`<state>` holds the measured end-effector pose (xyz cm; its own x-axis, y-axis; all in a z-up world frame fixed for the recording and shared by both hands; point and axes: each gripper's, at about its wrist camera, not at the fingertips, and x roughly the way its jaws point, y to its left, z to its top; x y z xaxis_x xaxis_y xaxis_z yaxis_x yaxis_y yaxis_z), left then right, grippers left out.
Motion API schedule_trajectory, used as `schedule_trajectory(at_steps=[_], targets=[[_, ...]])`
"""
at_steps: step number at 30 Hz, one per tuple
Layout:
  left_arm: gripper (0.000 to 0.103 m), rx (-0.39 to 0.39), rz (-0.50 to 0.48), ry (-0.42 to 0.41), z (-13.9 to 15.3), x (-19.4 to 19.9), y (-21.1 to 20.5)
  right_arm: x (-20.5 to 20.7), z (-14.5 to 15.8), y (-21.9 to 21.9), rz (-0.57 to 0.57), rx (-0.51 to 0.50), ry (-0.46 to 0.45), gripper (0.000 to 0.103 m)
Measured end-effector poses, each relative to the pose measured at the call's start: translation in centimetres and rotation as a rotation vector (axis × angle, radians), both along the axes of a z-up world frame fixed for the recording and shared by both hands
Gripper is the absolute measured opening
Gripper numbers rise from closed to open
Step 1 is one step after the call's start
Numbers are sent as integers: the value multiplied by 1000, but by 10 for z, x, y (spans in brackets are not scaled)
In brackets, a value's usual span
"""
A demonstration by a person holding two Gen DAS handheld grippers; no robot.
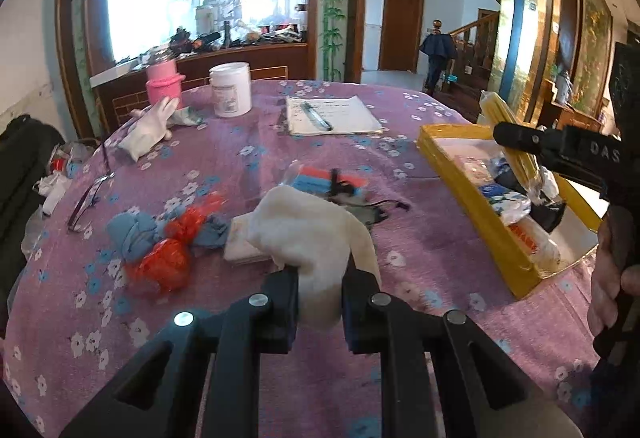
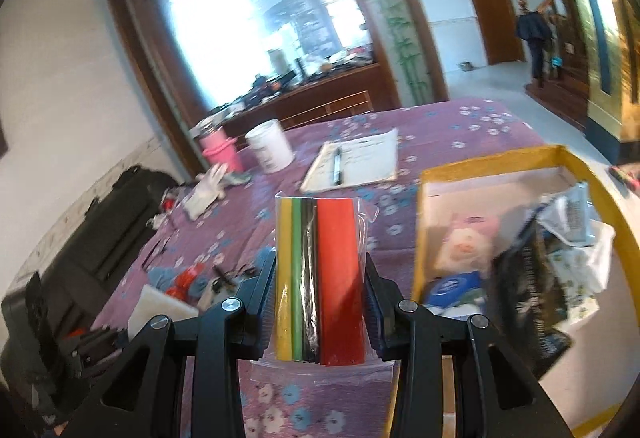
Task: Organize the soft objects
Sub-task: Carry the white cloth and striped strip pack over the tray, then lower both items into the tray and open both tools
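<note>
Jaws of left gripper [image 1: 319, 278] clamp one white cloth [image 1: 316, 238]; right gripper [image 2: 320, 270] clamps one packet [image 2: 320, 278].

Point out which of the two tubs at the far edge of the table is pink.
The left tub is pink, standing behind the white glove. The tub to its right is white with a label.

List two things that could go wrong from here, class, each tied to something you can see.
The white cloth hangs loose from the left tongs, so it might drag the red and blue bundle beneath. The clear bag of coloured strips in the right tongs could snag on the crowded yellow box.
</note>
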<state>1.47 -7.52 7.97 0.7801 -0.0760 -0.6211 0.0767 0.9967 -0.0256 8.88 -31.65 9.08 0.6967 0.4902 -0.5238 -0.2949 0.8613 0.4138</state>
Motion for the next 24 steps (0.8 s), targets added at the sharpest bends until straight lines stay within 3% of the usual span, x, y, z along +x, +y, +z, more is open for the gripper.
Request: schedule_trajectory(at_steps=[8, 13, 18, 24], targets=[[17, -13, -100, -13, 17, 11, -55, 9, 1, -49, -110, 100, 43, 40], [17, -41, -193, 9, 21, 23, -102, 7, 7, -92, -241, 130, 35, 40], [17, -91, -301, 77, 10, 40, -155, 6, -4, -143, -426, 160, 92, 40], [17, -104, -384, 164, -14, 50, -201, 13, -23, -170, -545, 168, 195, 41]])
